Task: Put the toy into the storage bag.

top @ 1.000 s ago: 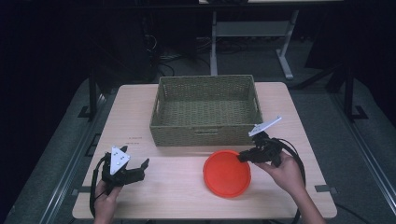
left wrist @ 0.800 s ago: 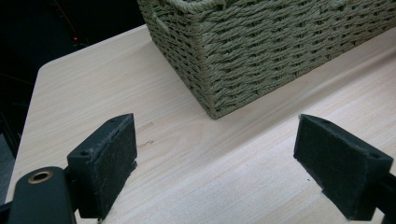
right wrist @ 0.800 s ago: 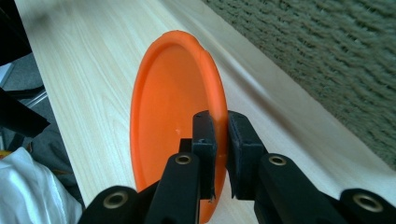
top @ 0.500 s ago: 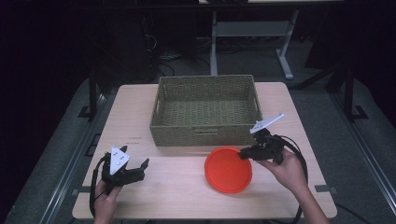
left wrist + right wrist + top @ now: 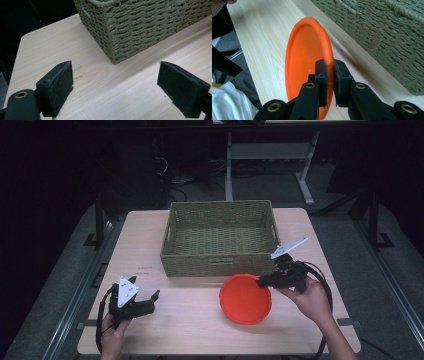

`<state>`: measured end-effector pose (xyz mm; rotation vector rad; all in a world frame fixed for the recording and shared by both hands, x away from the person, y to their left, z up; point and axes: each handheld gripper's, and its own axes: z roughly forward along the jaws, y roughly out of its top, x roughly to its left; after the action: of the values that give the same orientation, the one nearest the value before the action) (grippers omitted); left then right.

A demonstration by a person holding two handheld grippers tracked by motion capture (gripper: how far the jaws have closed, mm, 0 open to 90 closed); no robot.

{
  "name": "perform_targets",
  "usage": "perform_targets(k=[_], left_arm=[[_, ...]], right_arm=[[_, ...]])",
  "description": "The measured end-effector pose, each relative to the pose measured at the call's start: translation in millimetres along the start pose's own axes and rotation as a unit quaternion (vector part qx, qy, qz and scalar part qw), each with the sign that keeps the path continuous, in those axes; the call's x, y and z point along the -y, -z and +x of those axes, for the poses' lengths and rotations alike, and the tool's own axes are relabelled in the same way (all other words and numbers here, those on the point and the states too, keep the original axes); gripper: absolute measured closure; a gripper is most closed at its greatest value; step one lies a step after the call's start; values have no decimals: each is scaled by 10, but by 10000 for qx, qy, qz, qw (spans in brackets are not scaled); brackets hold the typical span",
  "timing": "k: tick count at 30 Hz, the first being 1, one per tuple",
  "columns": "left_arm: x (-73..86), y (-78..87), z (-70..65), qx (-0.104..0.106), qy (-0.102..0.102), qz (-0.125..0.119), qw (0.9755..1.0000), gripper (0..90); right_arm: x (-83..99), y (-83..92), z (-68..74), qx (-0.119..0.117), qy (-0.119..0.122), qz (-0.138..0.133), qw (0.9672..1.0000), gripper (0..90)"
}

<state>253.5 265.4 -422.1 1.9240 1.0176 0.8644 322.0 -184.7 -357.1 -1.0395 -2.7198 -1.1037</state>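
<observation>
Light wood tabletop (image 5: 200, 320) carries a woven basket (image 5: 220, 240) at the far middle, well inside the edges; orange plate (image 5: 245, 299) sits just in front of the basket's right half, near edge tilted up off the wood; right claw (image 5: 263, 281) pinches the plate's rim, pads pressed on both sides of it; left claw (image 5: 150, 300) is at the near left, jaws spread wide, nothing between them, well apart from the plate
</observation>
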Motion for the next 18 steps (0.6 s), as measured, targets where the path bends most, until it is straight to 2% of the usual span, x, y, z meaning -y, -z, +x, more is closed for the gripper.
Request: perform_targets(k=[12, 18], left_arm=[[-1, 3, 2, -18, 4, 15, 10000, 128], [-1, 8, 3, -10, -1, 41, 10000, 128]], right_arm=[[-81, 112, 33, -44, 18, -164, 9999, 824], [-141, 164, 56, -12, 64, -162, 9998, 824]])
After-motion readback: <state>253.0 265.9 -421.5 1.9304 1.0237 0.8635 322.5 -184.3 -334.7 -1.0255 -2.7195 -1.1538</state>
